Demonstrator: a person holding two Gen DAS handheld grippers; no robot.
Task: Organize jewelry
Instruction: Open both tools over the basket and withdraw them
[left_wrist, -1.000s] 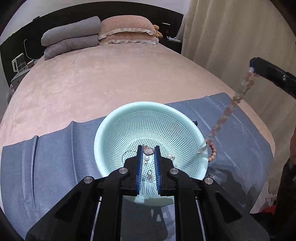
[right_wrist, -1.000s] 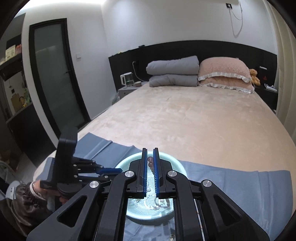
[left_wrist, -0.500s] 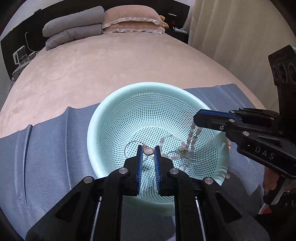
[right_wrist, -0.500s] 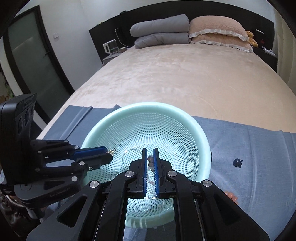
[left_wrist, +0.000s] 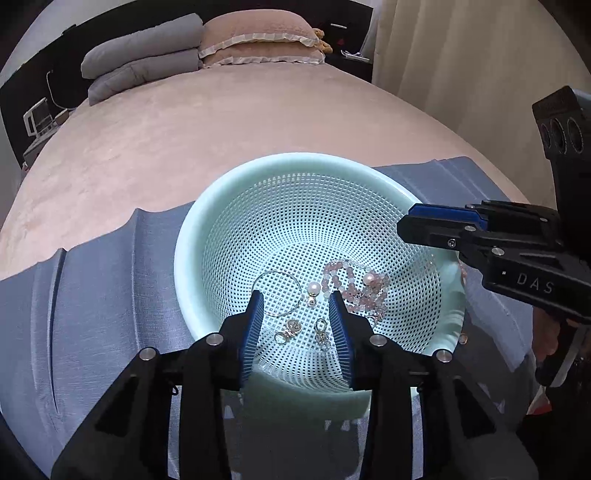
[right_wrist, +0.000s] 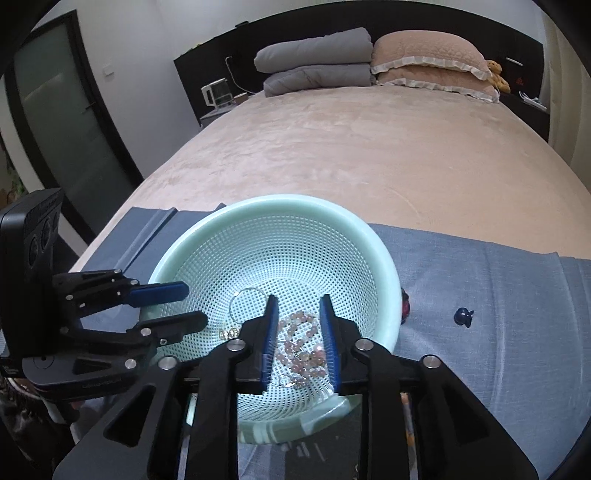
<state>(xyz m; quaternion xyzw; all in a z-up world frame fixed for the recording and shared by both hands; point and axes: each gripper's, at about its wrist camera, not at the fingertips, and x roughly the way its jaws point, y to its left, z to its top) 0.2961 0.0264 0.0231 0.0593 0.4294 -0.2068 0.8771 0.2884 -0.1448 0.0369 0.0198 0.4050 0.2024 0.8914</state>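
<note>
A mint green perforated basket (left_wrist: 236, 206) (right_wrist: 384, 258) sits on a blue cloth (left_wrist: 103, 295) (right_wrist: 498, 295) on the bed. In it lie a pink bead bracelet (left_wrist: 354, 284) (right_wrist: 301, 350), a thin silver hoop (left_wrist: 277, 295) (right_wrist: 245, 306), a pearl (left_wrist: 313, 287) and small earrings (left_wrist: 291, 328). My left gripper (left_wrist: 297, 301) is open and empty above the basket's near side. My right gripper (right_wrist: 297, 304) is open and empty just above the bracelet; it also shows in the left wrist view (left_wrist: 410, 221).
A small dark blue piece (right_wrist: 463, 316) lies on the cloth right of the basket, and a dark red piece (right_wrist: 405, 306) sits against its right wall. Grey and pink pillows (right_wrist: 369, 59) are at the bed's head. A curtain (left_wrist: 461, 55) hangs on the right.
My right gripper lowered the bead bracelet into the basket and opened, letting it go. My left gripper also opened. Both grippers came closer over the basket.
</note>
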